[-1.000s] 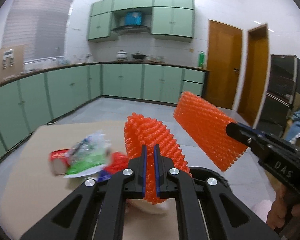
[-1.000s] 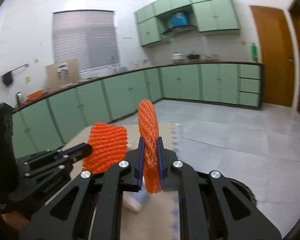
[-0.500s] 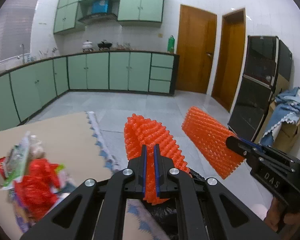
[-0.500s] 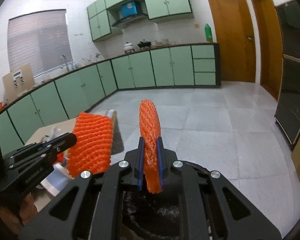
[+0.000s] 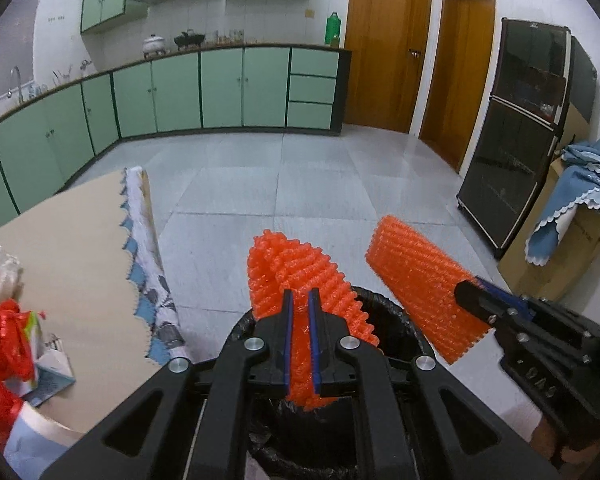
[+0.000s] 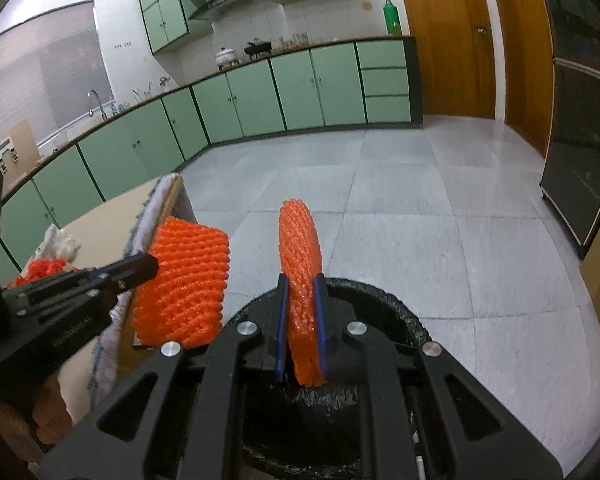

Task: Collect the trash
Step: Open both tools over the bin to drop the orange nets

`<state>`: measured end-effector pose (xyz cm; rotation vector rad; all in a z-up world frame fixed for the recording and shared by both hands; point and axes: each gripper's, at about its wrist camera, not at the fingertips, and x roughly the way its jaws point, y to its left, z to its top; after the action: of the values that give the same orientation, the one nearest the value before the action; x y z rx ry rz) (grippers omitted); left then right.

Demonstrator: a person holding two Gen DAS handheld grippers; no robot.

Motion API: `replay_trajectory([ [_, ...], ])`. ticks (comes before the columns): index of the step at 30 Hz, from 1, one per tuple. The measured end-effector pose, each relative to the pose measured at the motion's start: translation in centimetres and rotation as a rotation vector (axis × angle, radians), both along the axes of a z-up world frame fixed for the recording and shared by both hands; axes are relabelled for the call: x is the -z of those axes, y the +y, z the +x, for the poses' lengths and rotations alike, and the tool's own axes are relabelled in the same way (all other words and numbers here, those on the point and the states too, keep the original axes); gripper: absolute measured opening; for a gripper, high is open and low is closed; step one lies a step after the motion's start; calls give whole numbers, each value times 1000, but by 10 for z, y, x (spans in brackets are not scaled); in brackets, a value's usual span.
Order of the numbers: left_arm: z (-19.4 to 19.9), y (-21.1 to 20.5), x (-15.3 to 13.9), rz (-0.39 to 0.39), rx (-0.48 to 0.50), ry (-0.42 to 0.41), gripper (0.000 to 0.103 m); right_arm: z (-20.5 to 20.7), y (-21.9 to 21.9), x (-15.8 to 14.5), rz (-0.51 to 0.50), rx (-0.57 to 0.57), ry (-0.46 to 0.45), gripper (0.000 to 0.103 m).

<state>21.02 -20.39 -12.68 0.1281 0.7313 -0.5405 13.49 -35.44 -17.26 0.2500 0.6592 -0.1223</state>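
Left gripper (image 5: pixel 300 304): blue-padded jaws clamped on an orange foam mesh fruit sleeve (image 5: pixel 296 272), folded and bulging out past the fingertips, hanging directly over the round bin lined with a black plastic bag (image 5: pixel 396 316). Right gripper (image 6: pixel 302 292): jaws likewise pinched together on a second orange foam mesh sleeve (image 6: pixel 300 240), seen edge-on, upright, also over the near rim of the bin.

In the left wrist view, second sleeve (image 5: pixel 416 284) and right gripper (image 5: pixel 488 304) just right of the bin mouth, above its rim. In the right wrist view, first sleeve (image 6: pixel 184 284) and left gripper (image 6: pixel 140 272) just left of the bin (image 6: pixel 380 304), in front of the table edge.

Left of the bin: a beige-topped table (image 5: pixel 72 248) with a blue-and-white scalloped cloth edge (image 5: pixel 148 280) hanging toward the bin. On the table, far from the bin: a heap of remaining trash, red netting (image 5: pixel 0 340), a crumpled clear wrapper (image 5: pixel 0 272) and a small carton (image 5: pixel 52 372).

Beyond the bin: grey tiled floor (image 5: pixel 320 184), green kitchen cabinets (image 5: pixel 220 88), brown wooden doors (image 5: pixel 384 48), dark glass cabinet (image 5: pixel 516 128).
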Motion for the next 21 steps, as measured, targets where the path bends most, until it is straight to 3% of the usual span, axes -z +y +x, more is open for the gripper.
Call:
replay_trajectory([
  [6, 3, -10, 7, 20, 9, 27, 14, 7, -4, 15, 33, 18, 34, 17],
  [10, 6, -12, 5, 16, 3, 28, 33, 7, -10, 17, 33, 41, 37, 42],
  [15, 4, -2, -2, -5, -15, 27, 39, 2, -15, 13, 31, 65, 24, 45],
  [21, -12, 37, -39, -52, -90, -73, 59, -8, -8, -6, 11, 80, -24, 73],
])
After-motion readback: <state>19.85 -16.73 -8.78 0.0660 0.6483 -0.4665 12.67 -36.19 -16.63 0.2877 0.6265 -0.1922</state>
